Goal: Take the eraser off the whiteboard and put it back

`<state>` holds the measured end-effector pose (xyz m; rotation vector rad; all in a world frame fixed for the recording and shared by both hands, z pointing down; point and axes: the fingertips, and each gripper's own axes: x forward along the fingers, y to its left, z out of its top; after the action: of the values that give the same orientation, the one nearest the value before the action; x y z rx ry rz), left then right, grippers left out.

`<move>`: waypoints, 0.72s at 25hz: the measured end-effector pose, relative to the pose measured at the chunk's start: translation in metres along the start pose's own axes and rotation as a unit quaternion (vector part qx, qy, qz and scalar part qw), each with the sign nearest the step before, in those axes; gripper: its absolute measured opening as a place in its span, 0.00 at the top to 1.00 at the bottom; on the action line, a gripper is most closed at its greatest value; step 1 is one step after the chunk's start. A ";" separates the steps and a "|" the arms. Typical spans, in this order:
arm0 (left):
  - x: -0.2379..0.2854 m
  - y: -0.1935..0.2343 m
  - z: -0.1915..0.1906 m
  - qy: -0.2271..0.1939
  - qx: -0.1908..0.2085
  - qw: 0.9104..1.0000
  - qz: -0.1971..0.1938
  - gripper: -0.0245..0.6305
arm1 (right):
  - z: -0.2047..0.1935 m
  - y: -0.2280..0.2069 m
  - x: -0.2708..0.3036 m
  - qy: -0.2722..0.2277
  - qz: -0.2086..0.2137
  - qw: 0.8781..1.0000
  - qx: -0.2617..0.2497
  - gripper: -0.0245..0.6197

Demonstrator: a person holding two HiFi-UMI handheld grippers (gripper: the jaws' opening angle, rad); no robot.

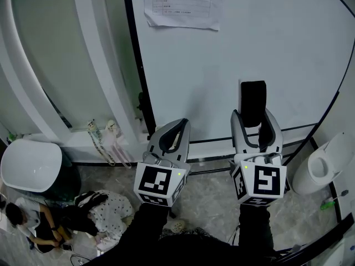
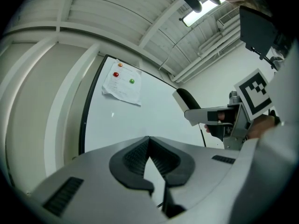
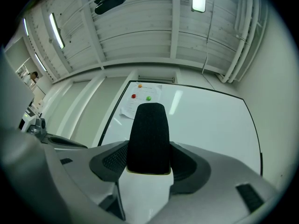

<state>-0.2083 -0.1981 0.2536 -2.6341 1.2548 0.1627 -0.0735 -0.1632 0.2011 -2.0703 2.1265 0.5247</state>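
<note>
The eraser (image 1: 253, 101), black felt on a white body, stands upright between the fingers of my right gripper (image 1: 253, 118), which is shut on it. It is held in front of the lower part of the whiteboard (image 1: 288, 49); I cannot tell whether it touches the board. In the right gripper view the eraser (image 3: 148, 139) fills the gap between the jaws of the right gripper (image 3: 149, 161). My left gripper (image 1: 178, 127) sits to the left, near the board's black frame, shut on nothing. The left gripper view shows the left gripper (image 2: 149, 143) with its jaws meeting, and the eraser (image 2: 188, 100) off to the right.
A printed sheet (image 1: 180, 4) hangs at the whiteboard's top left, held by a red and a green magnet (image 3: 141, 97). On the floor below are a white round seat (image 1: 30, 165), a seated person (image 1: 28, 223), a pile of cloth (image 1: 108, 209), and a white fixture (image 1: 324, 162) at the right.
</note>
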 end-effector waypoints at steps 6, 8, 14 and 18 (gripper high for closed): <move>-0.002 -0.017 0.000 0.001 -0.006 1.000 -0.009 0.96 | 0.000 -0.014 -0.018 0.002 -0.008 1.000 0.000 0.54; -0.001 -0.028 0.000 0.003 -0.007 1.000 -0.016 0.96 | -0.003 -0.023 -0.027 0.007 -0.011 1.000 0.006 0.54; -0.002 -0.070 -0.004 0.009 -0.018 0.999 -0.036 0.96 | -0.010 -0.049 -0.062 0.028 -0.021 0.999 -0.001 0.54; -0.003 -0.104 -0.008 0.014 -0.024 0.998 -0.057 0.96 | -0.014 -0.070 -0.089 0.041 -0.036 0.999 -0.008 0.54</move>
<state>-0.1287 -0.1341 0.2771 -2.7491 1.1178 0.1400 0.0026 -0.0839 0.2318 -2.2031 2.0888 0.4573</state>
